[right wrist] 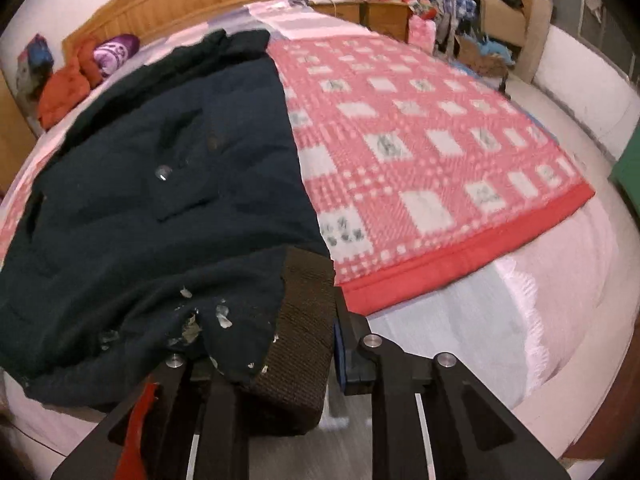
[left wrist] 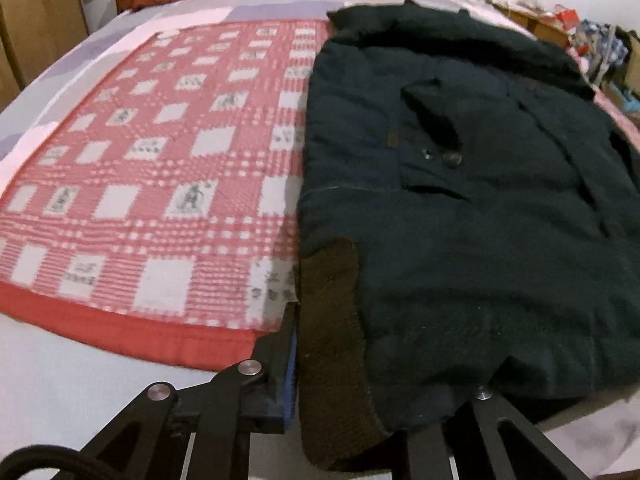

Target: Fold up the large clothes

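Pinching coat (left wrist: 460, 208) hem between both jaws

dark coat (left wrist: 460, 208) spread out flat across the red-and-white checked blanket (left wrist: 152, 168), collar end away at the far side, hem end nearest. it's a thick, fuzzy, near-black fabric (dark green or navy, hard to say which). a pointed flap folds over the front, with a round dark button (left wrist: 453, 159) just below it. a brown ribbed knit band (left wrist: 332, 344) runs along the near edge at one corner, lifted off the bed, and the same kind of brown ribbing (right wrist: 300, 344) shows at the other near corner, also raised. small pale flecks (right wrist: 208, 320) dot the cloth near that corner. a seam line crosses the front.
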Motion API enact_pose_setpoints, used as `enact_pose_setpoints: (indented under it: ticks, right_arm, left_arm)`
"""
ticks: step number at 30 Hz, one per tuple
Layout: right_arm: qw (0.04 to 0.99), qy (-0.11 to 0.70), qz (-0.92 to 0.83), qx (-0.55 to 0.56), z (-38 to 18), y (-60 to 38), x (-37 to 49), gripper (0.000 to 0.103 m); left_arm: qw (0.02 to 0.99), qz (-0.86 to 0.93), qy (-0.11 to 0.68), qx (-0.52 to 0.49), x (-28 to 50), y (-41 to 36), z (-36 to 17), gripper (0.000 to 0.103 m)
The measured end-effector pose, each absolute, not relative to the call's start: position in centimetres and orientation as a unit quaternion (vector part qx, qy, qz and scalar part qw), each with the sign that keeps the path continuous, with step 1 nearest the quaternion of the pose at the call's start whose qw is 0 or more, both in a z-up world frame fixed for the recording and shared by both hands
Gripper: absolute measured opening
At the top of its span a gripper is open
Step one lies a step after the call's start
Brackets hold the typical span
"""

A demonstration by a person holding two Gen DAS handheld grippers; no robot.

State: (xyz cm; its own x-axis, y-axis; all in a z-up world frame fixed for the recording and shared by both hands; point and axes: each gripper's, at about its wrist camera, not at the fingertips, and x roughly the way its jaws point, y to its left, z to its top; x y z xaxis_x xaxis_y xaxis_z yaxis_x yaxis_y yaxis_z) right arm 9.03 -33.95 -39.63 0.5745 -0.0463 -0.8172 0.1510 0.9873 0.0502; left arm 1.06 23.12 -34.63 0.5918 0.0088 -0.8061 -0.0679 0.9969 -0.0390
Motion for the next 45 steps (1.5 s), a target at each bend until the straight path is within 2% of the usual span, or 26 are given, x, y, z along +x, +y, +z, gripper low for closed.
enact_pose_setpoints:
  ticks: [10,20,24,28,32,37,45]
  right_arm:
    - [0.910,0.412,-0.034,0.048,-31.2,-34.6,6.6,0.018]
    - [0.876,0.483,-0.015,0.006,-25.9,-35.5,-2.2,0.018]
    - [0.852,0.523,-0.011,-0.013,-22.5,-35.4,-6.8,0.018]
    - [0.853,0.521,-0.024,-0.017,-17.8,-35.8,-8.4,0.018]
    - [0.875,0.483,-0.019,-0.031,-14.6,-35.3,-5.4,0.018]
    - [0.904,0.427,-0.001,-0.024,-13.3,-34.9,3.5,0.017]
    - [0.921,0.389,0.017,0.010,-15.8,-35.6,22.2,0.017]
  left_arm:
    - [0.903,-0.003,0.430,-0.017,-1.6,22.4,-28.5,0.015]
    - [0.867,-0.020,0.498,-0.007,-10.5,21.2,-24.8,0.015]
    - [0.844,-0.023,0.535,-0.020,-14.4,21.2,-22.2,0.015]
    - [0.840,-0.030,0.541,-0.017,-14.8,21.1,-19.8,0.016]
    - [0.863,-0.026,0.504,-0.020,-10.1,22.1,-17.5,0.017]
    - [0.883,-0.027,0.468,-0.014,-1.2,22.5,-16.1,0.017]
    - [0.884,0.003,0.467,-0.023,17.5,22.2,-17.8,0.017]
